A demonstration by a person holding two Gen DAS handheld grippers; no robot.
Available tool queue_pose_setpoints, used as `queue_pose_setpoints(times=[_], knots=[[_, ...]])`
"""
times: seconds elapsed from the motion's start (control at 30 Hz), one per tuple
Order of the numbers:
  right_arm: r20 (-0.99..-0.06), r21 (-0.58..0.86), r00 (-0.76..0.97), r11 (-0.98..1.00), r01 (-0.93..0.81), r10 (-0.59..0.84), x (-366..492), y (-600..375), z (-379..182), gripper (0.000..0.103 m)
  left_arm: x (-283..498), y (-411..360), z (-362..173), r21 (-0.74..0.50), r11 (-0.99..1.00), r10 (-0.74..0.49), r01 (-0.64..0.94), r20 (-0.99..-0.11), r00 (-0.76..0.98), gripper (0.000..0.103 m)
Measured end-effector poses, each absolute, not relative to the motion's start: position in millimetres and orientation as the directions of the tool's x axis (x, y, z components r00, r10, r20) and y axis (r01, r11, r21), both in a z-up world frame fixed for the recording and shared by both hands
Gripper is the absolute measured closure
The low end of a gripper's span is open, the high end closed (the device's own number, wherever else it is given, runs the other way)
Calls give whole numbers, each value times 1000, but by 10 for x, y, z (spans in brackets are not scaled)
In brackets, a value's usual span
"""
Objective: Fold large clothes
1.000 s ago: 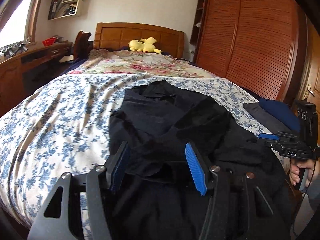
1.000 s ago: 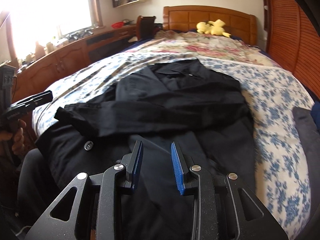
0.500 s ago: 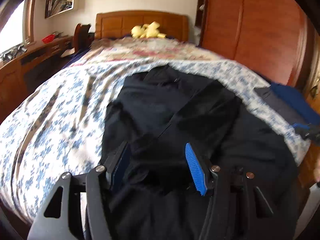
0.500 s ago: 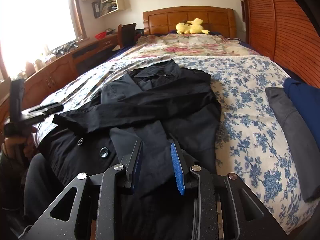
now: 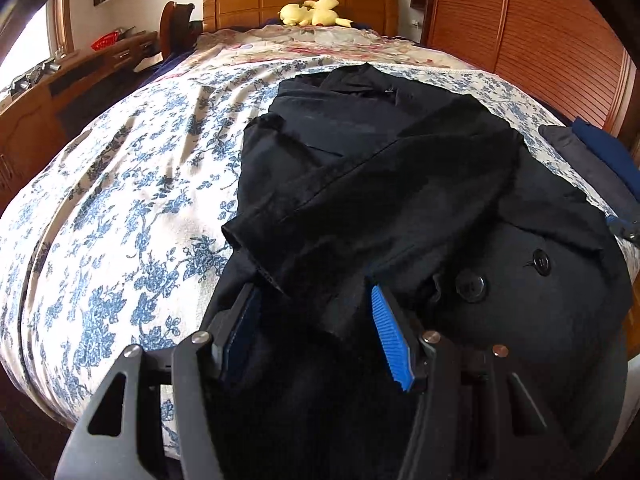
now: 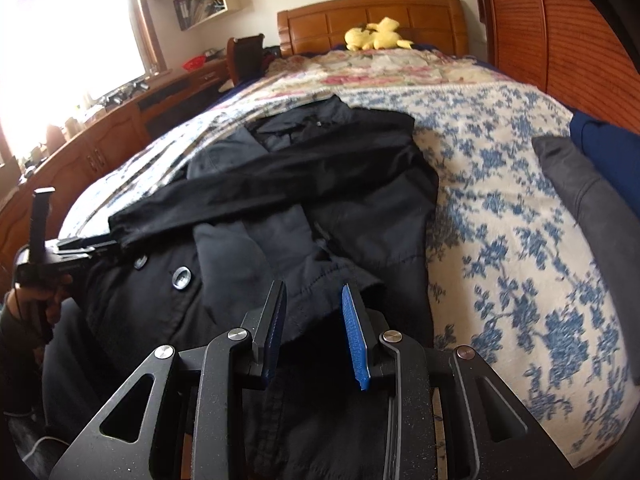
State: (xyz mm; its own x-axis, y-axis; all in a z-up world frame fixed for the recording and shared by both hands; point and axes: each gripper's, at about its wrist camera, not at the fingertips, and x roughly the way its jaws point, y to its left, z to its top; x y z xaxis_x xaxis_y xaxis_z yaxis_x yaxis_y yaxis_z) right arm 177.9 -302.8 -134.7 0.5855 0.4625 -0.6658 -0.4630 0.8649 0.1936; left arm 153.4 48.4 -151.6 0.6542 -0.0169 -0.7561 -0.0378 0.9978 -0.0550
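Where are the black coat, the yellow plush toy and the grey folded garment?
black coat [image 5: 400,168]: left wrist view, on its folded sleeve.
yellow plush toy [image 6: 376,36]: right wrist view, on its body.
grey folded garment [image 6: 588,196]: right wrist view, on its top face.

My left gripper [image 5: 316,332]: black plastic frame w/ triangular cut-outs, silver screw heads at pivots, ribbed blue pads [image 5: 390,340]. My right gripper [image 6: 314,332]: same build, blue pads [image 6: 354,340], dust specks on frame. My left hand [image 6: 38,300] on black pistol-style handle.
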Motion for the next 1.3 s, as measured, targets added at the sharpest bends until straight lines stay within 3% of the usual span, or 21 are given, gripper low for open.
queue_pose_setpoints(times=[0.3,0.4,0.47,0.63,1.07,1.2,1.3], knots=[[-692,171,605,903,-393,394,1804,-3194,-1489,74,1249,623,-1384,-58,998,-29,-19,-714,699,47],[-702,137,617,918,-371,354,1797,-3276,-1473,60,1139,730,-1419,-67,997,-24,-34,-717,697,47],[-715,111,618,926,-361,327,1787,-3313,-1477,57,1083,789,-1436,-64,997,-14,-46,-716,698,47],[-755,36,602,933,-359,260,1716,-3370,-1554,56,994,932,-1472,-70,995,-6,-64,-720,693,47],[-779,78,549,916,-394,303,1703,-3372,-1617,55,920,1027,-1631,-61,995,9,-80,-739,674,47],[-770,121,524,891,-438,363,1671,-3303,-1584,68,926,1011,-1636,-54,995,15,-81,-737,675,47],[-766,144,511,879,-455,390,1637,-3263,-1570,68,913,1007,-1630,-61,995,5,-74,-738,675,47]])
